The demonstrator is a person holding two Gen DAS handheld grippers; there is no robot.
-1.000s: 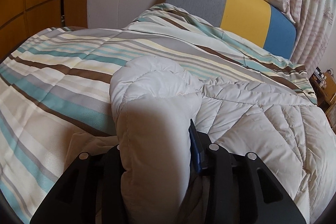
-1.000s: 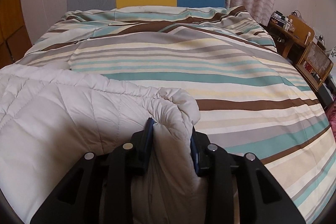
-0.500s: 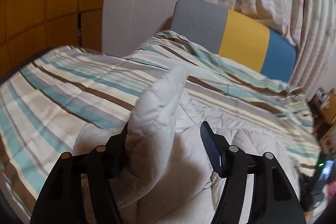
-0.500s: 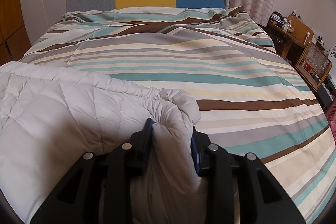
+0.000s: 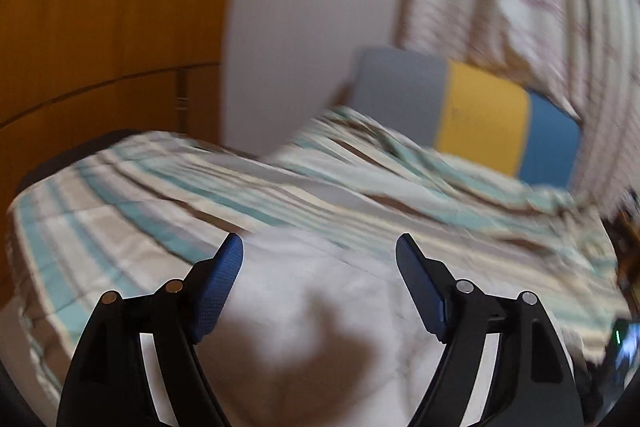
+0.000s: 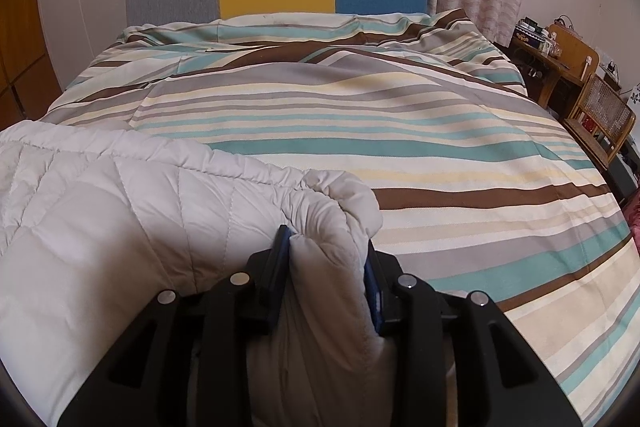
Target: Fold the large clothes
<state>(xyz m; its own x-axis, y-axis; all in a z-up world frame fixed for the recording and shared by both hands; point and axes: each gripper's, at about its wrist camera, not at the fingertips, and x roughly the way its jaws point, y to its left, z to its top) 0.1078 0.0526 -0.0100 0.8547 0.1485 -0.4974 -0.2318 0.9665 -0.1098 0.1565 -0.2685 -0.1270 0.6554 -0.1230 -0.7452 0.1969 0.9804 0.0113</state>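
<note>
Gone from the left gripper [image 5: 319, 245] is the fold it was pinching; its blue-padded fingers [image 5: 218, 283] now stand spread wide, lifted above the pale grey quilted puffer coat [image 5: 320, 311] lying on the striped duvet [image 6: 400, 131]. Low beside it, the right gripper [image 6: 326, 259] clamps the coat's bunched edge.
</note>
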